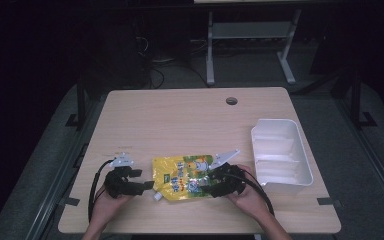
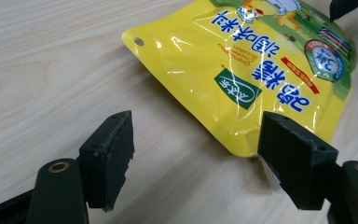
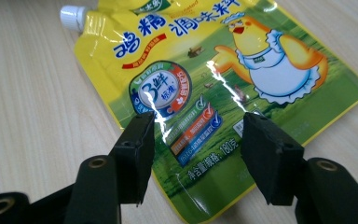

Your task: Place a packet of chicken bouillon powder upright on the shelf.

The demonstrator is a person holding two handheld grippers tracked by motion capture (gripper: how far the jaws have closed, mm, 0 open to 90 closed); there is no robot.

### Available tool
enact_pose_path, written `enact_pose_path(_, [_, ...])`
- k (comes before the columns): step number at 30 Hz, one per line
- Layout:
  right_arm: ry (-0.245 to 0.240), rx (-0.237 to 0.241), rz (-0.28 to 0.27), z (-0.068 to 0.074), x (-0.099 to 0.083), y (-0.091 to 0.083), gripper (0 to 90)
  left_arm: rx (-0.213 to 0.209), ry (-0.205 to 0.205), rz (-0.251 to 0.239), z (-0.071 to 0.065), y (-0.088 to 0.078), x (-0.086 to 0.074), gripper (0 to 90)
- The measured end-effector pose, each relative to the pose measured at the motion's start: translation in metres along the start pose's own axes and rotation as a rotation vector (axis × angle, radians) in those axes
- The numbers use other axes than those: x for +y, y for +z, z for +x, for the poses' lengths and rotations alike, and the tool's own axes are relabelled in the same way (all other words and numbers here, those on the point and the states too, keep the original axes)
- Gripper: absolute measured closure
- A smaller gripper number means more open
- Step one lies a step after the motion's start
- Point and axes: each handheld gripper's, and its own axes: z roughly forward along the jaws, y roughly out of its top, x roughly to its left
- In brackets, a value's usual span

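Pouch (image 1: 186, 177) lay flat on the table (image 1: 180, 120), left of the white bin (image 1: 280, 156). We held both claws unclenched: left gripper (image 2: 193, 154) by its spout corner, right gripper (image 3: 196, 144) over its bottom edge, likely bracketing it for a two-handed lift.

Left claw (image 1: 147, 185): you hold it low at the near left, pointing right, jaws spread wide apart with nothing between them.
Right claw (image 1: 206, 184): you hold it low at the near right, pointing left toward your other one, jaws parted and gripping nothing.
Left hand (image 1: 111, 200): wrapped around the claw's rear, forearm coming in from the bottom edge.
Right hand (image 1: 249, 196): cupped around the back of its claw, forearm angled in from the lower right.
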Motion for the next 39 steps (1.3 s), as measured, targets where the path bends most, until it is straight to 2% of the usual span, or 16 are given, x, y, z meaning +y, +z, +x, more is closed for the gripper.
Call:
enact_pose_path(1, [-0.002,-0.009,0.008,0.001,-0.001,0.003,45.1,0.004,-0.015,0.003,0.0,0.003,0.003,27.4])
enact_pose_path(6, [0.002,-0.022,0.001,0.001,-0.001,0.003,47.9,0.018,-0.034,0.019,0.002,0.009,0.012,28.8])
enact_pose_path(8, [-0.007,-0.034,0.0,0.002,-0.002,0.004,49.6,0.029,-0.062,0.034,0.005,0.014,0.015,29.0])
enact_pose_path(15, [-0.019,-0.061,0.005,0.005,-0.002,0.005,52.6,0.024,-0.098,0.06,0.011,0.023,0.018,31.0])
enact_pose_path(22, [-0.016,-0.071,-0.012,0.005,-0.005,0.005,54.3,-0.017,-0.115,0.066,0.01,0.03,0.022,38.9])
enact_pose_path(25, [-0.015,-0.071,-0.015,0.005,-0.006,0.005,54.4,-0.053,-0.121,0.063,0.009,0.036,0.023,43.9])
enact_pose_path(26, [-0.015,-0.071,-0.015,0.005,-0.006,0.005,54.4,-0.053,-0.121,0.063,0.009,0.036,0.023,45.2])
enact_pose_path(27, [-0.012,-0.072,-0.019,0.005,-0.007,0.006,54.4,-0.075,-0.131,0.06,0.008,0.038,0.024,45.9])
enact_pose_path(30, [-0.012,-0.074,-0.021,0.005,-0.007,0.006,54.4,-0.09,-0.136,0.061,0.006,0.041,0.025,48.0])
enact_pose_path(31, [-0.012,-0.075,-0.024,0.005,-0.007,0.006,54.4,-0.128,-0.134,0.069,0.005,0.043,0.025,52.7])
enact_pose_path(34, [-0.013,-0.073,-0.028,0.005,-0.008,0.006,54.4,-0.153,-0.131,0.07,0.002,0.046,0.025,59.0])
enact_pose_path(36, [-0.013,-0.072,-0.032,0.005,-0.009,0.006,54.4,-0.174,-0.132,0.062,0.001,0.047,0.026,68.2])
enact_pose_path(38, [-0.011,-0.072,-0.033,0.005,-0.009,0.006,54.4,-0.169,-0.126,0.064,0.0,0.047,0.027,70.4])
enact_pose_path(39, [-0.01,-0.07,-0.035,0.005,-0.009,0.006,54.3,-0.159,-0.118,0.066,-0.001,0.047,0.027,74.9])
